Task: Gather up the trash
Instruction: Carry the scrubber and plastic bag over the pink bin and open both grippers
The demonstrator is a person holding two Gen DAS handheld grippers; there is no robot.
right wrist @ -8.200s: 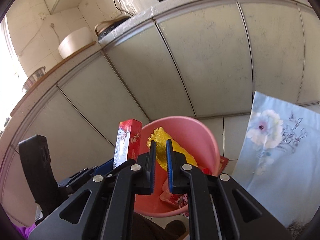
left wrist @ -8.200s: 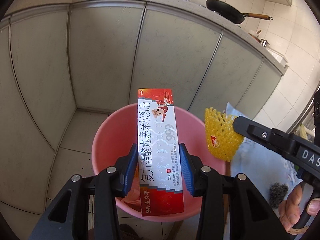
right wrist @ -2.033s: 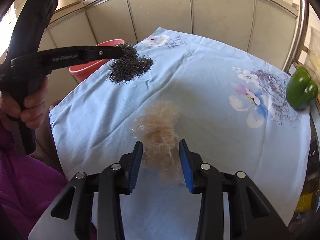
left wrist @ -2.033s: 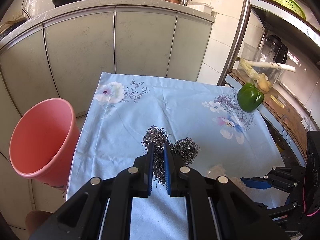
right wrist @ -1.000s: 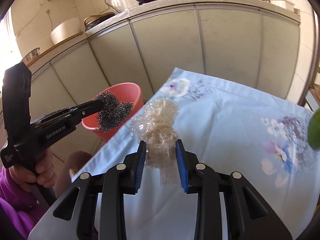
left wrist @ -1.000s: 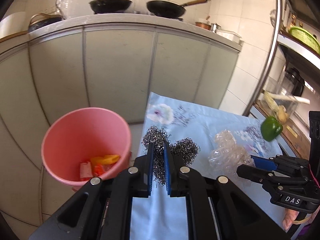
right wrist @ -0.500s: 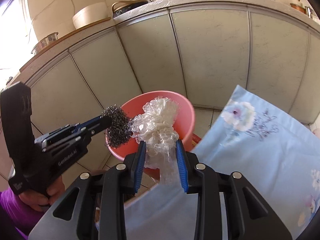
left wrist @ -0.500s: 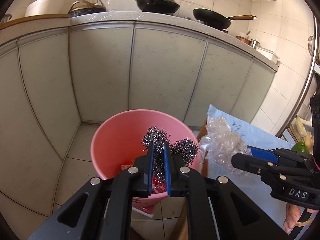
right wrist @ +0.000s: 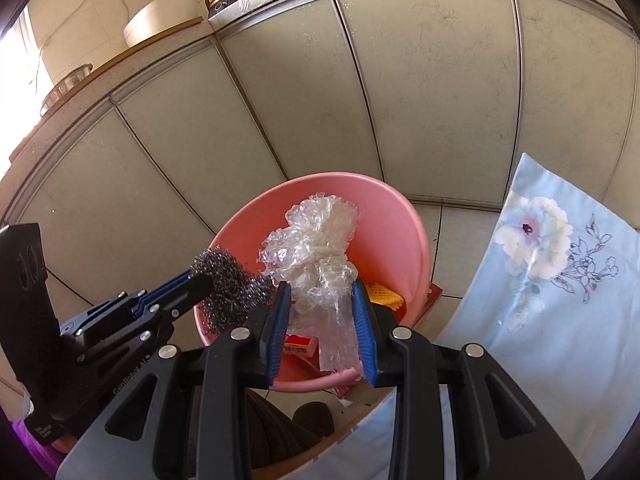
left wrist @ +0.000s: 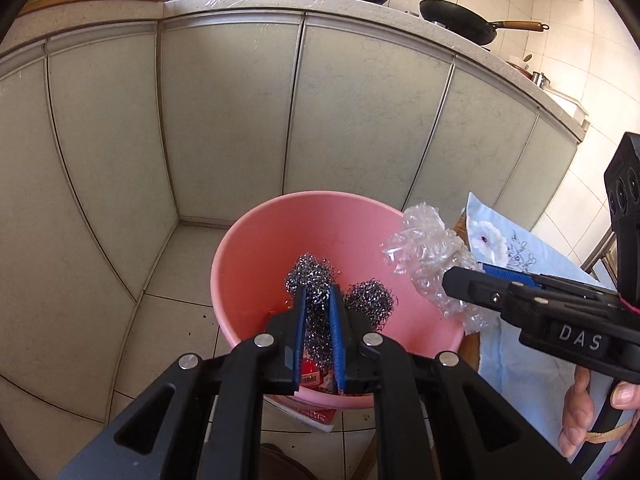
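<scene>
Over the pink bucket, the left gripper has steel wool between opening jaws while the right gripper, jaws opening, holds crumpled plastic.

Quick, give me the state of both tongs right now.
Left tongs: opening, steel wool between the pads, over the bin.
Right tongs: opening, plastic wrap between them.
</scene>
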